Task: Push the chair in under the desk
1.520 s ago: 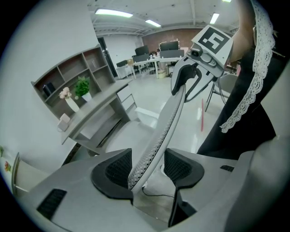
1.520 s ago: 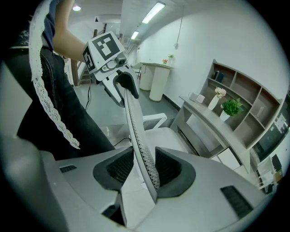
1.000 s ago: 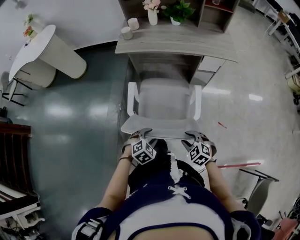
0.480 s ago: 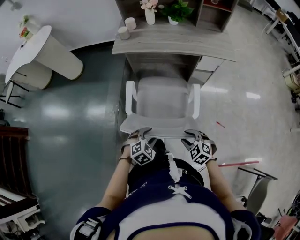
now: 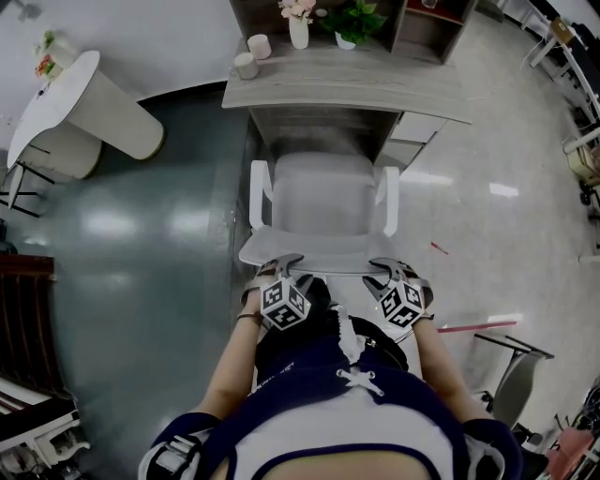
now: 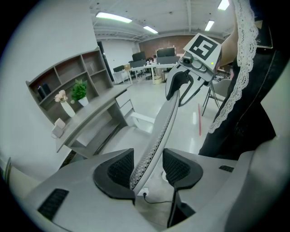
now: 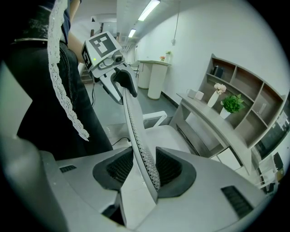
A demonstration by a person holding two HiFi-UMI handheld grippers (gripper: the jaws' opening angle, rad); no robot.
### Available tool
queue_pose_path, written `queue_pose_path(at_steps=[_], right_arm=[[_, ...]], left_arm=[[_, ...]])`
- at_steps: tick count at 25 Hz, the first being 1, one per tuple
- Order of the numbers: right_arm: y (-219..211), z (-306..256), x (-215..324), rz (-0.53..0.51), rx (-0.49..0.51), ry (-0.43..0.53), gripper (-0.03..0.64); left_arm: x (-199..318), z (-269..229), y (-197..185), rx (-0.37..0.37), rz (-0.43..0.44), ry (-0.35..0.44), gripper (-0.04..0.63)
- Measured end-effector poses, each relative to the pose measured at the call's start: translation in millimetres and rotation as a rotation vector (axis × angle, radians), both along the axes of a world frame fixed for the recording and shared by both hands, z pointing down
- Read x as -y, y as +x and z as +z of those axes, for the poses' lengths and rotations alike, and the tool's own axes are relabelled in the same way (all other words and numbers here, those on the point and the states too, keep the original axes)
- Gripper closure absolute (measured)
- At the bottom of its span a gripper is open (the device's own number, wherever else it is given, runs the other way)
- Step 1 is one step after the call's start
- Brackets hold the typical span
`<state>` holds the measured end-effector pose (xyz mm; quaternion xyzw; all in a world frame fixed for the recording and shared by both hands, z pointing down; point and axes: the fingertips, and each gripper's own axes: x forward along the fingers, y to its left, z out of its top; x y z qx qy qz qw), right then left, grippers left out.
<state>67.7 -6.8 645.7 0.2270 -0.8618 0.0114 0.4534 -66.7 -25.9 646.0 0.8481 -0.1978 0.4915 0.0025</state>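
While the person stands right behind the chair (image 5: 323, 202), both tools sit on the top edge of its mesh backrest (image 5: 323, 253), one near each end. Seen in its own view, the left hand-held gripper (image 6: 147, 166) has its jaws apart astride that edge. The mesh rim lies against one dark pad and a gap shows at the other, so nothing is clamped. Much the same holds for the right hand-held gripper (image 7: 145, 168): its jaws stand apart with the rim running up between them, close against one pad and with a thin gap at the other. Each gripper view also shows the other tool farther along the backrest, its marker cube above it. From the head view, the chair faces the grey table (image 5: 375, 89) squarely. Its seat front is just at the knee opening, while most of the seat and both white armrests (image 5: 260, 192) stand out on the glossy floor (image 5: 141, 244). Toward the table's end at the picture's left are two pale cups (image 5: 247, 66). Behind them a white vase (image 5: 299, 33) of pinkish flowers and a potted plant (image 5: 356, 21) stand in the lowest opening of a shelf unit (image 5: 422, 33). Dark clothing with white lace trim fills the lower part of the head view.
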Motion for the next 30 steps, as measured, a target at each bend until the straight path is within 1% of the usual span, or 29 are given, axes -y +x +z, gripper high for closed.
queue_pose_path(at_steps=[15,17,22,30], right_arm=[[-4,1,11,0.006,0.002,0.012,0.479],[-6,0,14,0.011,0.004,0.013,0.479],[-11,0,19,0.019,0.006,0.008,0.479],[-21,1,32,0.028,0.006,0.019,0.479]], left_arm=[[12,0,-4,-0.003,0.024,0.019,0.393],[15,0,-5,0.001,0.031,0.011,0.394],[23,1,-10,0.016,0.059,-0.039,0.402],[38,2,-20,0.018,0.074,-0.031,0.402]])
